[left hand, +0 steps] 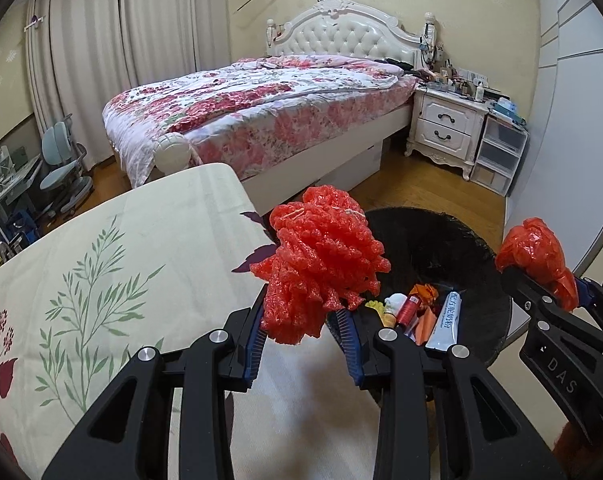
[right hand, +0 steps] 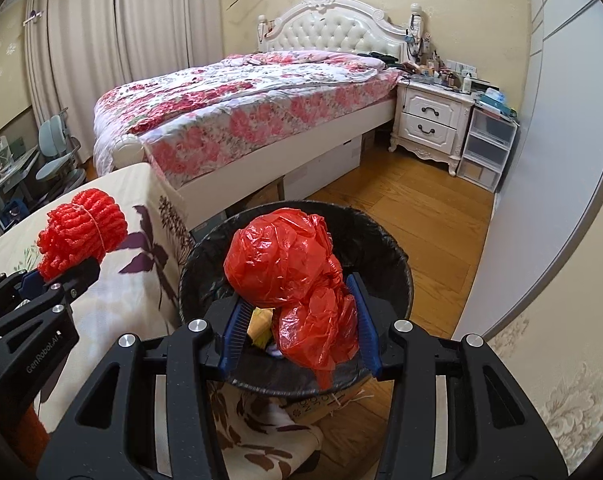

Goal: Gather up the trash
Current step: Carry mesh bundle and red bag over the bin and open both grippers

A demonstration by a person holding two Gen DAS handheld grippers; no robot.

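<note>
Directly beneath and ahead of the right gripper (right hand: 299,320) stands the bin (right hand: 397,264), lined with a black bag and set on the wooden floor (right hand: 429,216) beside the cloth-covered table (left hand: 141,264). The right gripper's blue pads are pressed against a crumpled red plastic bag (right hand: 289,268), which bulges out above the fingertips and trails a loose tail below them; the grip is secure. This bundle hangs over the bin's opening, nearer its rim on the gripper's side.

The left gripper (left hand: 301,332) is clamped on a red foam net bundle (left hand: 321,256), tied round with pale string. From the left wrist view this bundle sits ahead of the fingertips, over the corner of the table and just short of the bin's left rim; whether it clears the rim cannot be told with certainty.

Bin contents, seen to the right of the left gripper: a white tube (left hand: 445,316), a small red can (left hand: 409,308), and orange and yellow scraps.

Assessment: the step in hand is delivery, both pieces of trash lifted and carried to the bin, neither released. The right bundle appears ready to drop; parting the jaws should suffice, though thin plastic may cling to the ridged pads. The left gripper likely needs to travel further to its right, over the opening, before letting go, or the light foam may fall on the table edge or floor.
</note>
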